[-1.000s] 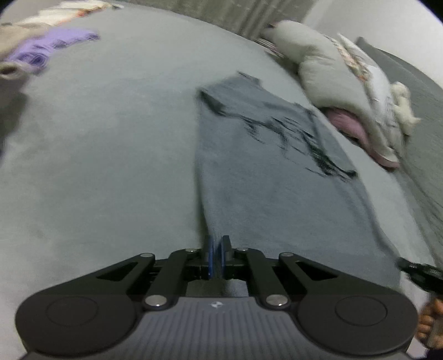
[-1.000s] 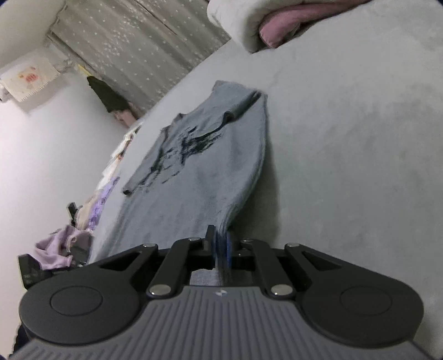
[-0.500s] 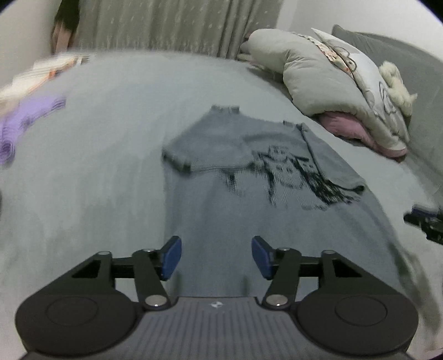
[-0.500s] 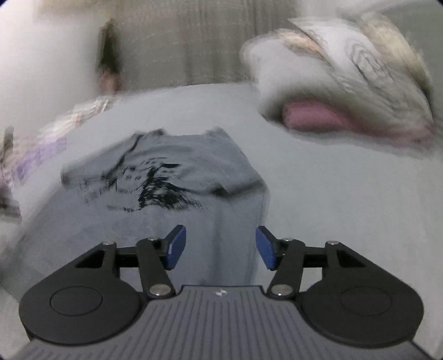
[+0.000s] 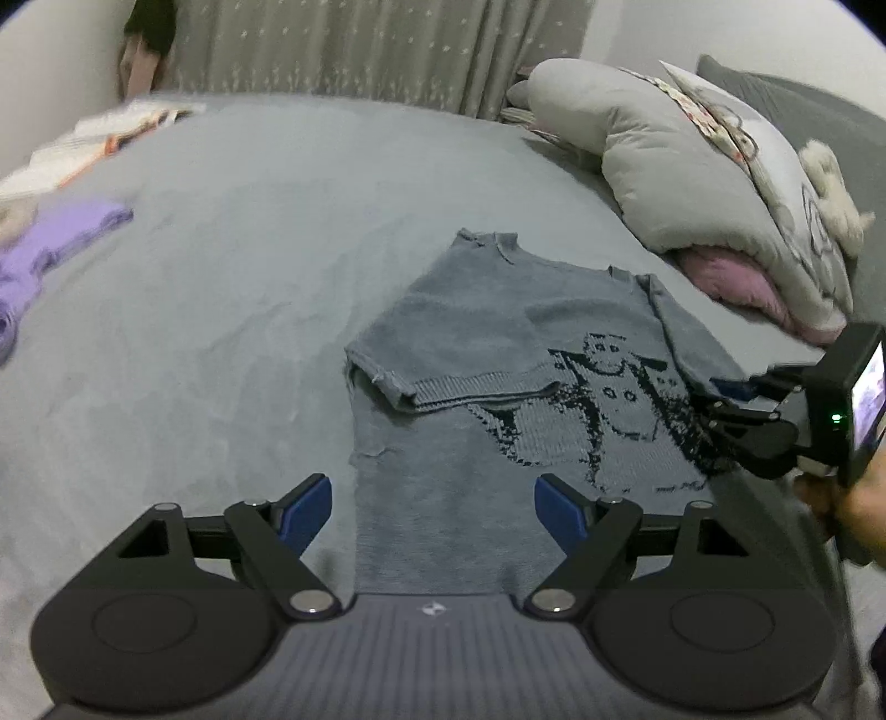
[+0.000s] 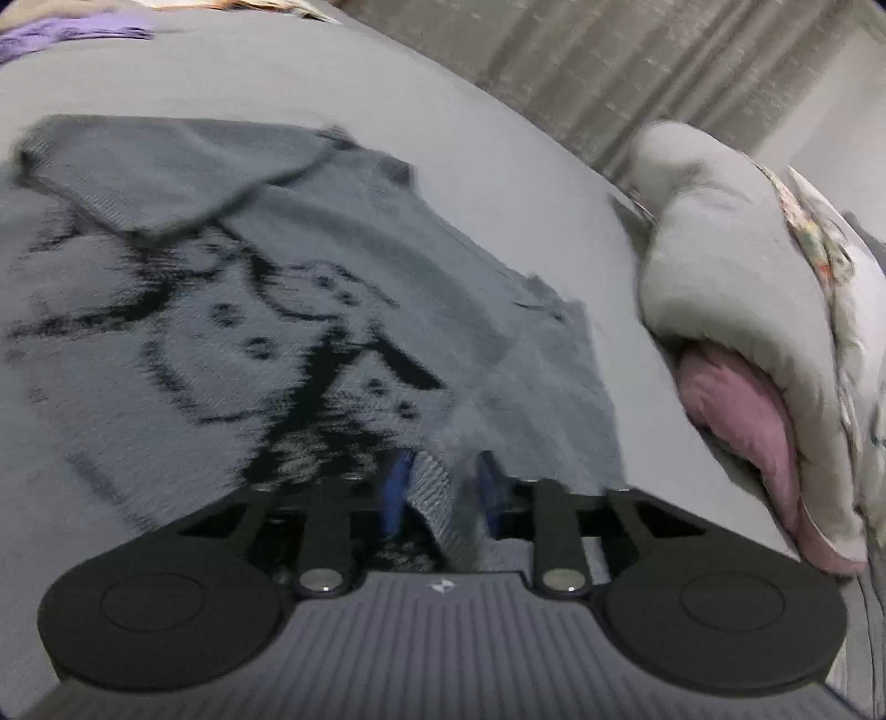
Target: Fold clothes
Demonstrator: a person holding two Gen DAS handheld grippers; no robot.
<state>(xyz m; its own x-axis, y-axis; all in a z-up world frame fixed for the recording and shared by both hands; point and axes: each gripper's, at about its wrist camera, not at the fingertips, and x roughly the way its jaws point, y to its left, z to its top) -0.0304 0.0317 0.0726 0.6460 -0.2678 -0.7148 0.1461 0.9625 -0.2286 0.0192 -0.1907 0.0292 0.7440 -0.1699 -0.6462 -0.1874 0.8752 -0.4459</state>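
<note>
From the left wrist we look forward over the left gripper, held above the near hem of the grey sweater, toward the curtain. From the right wrist we sit much lower and closer (print blurred), over the right gripper. Both views share the sweater, the bed and the pillows

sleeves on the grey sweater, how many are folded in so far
1: the left sleeve lies folded across the sweater. The right sleeve sits between the right hand-held gripper fingers.

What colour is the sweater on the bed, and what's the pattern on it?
The sweater is grey with a black knitted cartoon figure on the front, clearest in the left wrist view.
</note>
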